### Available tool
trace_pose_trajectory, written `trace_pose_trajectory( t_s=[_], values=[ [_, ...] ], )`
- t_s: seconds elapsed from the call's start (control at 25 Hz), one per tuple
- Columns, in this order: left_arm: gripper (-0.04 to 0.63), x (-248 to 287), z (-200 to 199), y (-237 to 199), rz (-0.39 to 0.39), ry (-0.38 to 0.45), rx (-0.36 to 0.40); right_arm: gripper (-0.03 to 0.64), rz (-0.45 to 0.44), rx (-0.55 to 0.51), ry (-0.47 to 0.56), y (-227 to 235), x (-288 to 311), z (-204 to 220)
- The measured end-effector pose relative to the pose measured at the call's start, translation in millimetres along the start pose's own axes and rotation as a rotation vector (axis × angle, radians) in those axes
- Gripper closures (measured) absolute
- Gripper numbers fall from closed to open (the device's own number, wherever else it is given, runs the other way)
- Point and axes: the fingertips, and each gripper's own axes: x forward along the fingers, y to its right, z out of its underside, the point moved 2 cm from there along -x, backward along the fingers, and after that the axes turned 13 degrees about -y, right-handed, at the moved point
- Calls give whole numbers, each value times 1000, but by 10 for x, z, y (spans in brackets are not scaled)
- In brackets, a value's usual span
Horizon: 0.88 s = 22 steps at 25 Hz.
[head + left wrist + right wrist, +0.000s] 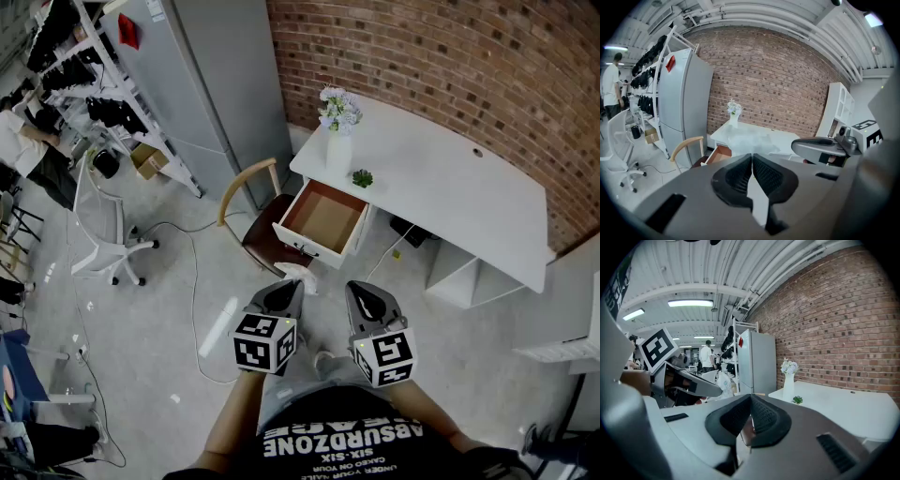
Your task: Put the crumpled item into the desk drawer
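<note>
I hold the crumpled item (746, 140) pinched in my left gripper (752, 157), right gripper (750, 398) closed, and next must reach the open drawer (323, 217).

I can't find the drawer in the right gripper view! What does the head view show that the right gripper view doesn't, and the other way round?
Only the head view shows the open drawer and the person's black T-shirt. Only the right gripper view shows the ceiling lights. Both show the white desk, the vase of flowers, the small green plant, the brick wall, and the left gripper shut on the crumpled item.
</note>
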Motion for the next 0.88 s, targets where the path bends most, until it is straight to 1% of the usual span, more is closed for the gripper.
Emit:
trace_pose_trajectory(
  t_s=[0.12, 0.28, 0.48, 0.88],
  values=[
    [581, 7, 4, -12, 8, 0, -4, 617, 3, -6, 7, -22, 13, -18],
    [581, 62, 47, 27, 19, -25, 12, 617, 19, -3, 12, -11, -19, -15],
    [581, 171, -24, 7, 30, -31, 12, 617, 29, 11, 25, 72, 26, -47],
    [581, 473, -196, -275, 32, -63, -6, 618, 30, 42, 6, 284, 343, -114]
  ],
)
